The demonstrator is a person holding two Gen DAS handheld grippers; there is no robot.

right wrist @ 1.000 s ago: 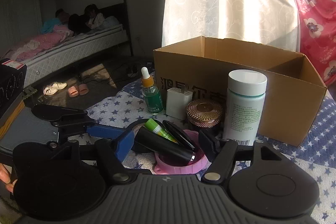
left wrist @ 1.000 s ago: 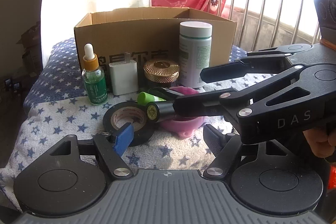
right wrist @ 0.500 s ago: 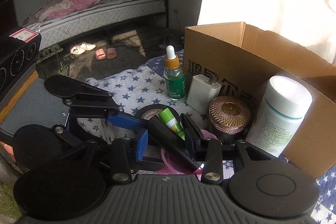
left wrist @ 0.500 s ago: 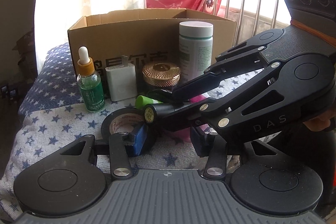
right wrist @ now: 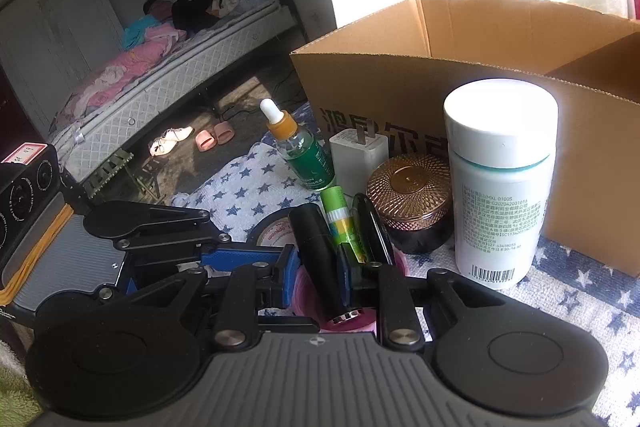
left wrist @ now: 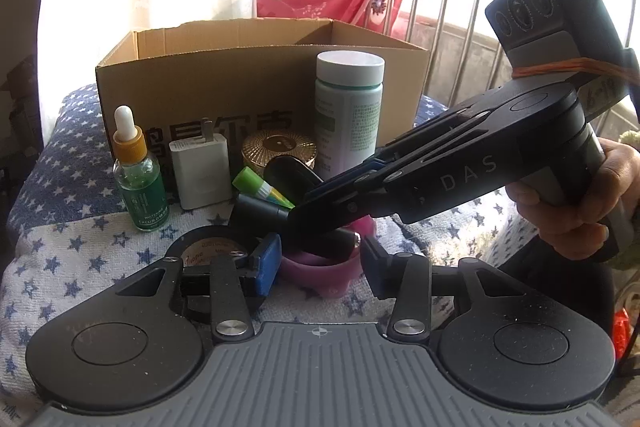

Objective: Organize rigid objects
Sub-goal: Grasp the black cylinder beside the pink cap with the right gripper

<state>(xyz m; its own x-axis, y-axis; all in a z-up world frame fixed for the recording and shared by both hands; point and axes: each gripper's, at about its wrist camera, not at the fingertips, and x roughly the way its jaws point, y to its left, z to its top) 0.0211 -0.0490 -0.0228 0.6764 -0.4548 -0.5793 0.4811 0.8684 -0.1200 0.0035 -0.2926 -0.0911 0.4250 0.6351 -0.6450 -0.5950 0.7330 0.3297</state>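
A pink cup [left wrist: 320, 267] [right wrist: 306, 285] holds a black tube [left wrist: 260, 213] [right wrist: 316, 247], a green lip balm [left wrist: 260, 185] [right wrist: 340, 217] and a black oval case [left wrist: 292, 173] [right wrist: 372, 227]. My right gripper [right wrist: 318, 263] [left wrist: 312, 223] is shut on the black tube inside the cup. My left gripper [left wrist: 318, 259] is open around the pink cup, its blue pad [right wrist: 248, 257] beside it. Behind stand a green dropper bottle [left wrist: 138, 171], a white charger [left wrist: 200, 171], a gold-lidded jar [left wrist: 280, 147] and a white bottle [left wrist: 348, 111].
An open cardboard box [left wrist: 256, 67] [right wrist: 500, 75] stands behind the row of objects. A black tape roll [left wrist: 208, 247] lies left of the cup. A star-patterned cloth [left wrist: 60, 227] covers the surface. A metal railing [left wrist: 460, 7] is at the back right.
My right gripper has swung round and closed its fingers on the black tube in the cup. My left gripper has moved in closer to the pink cup.
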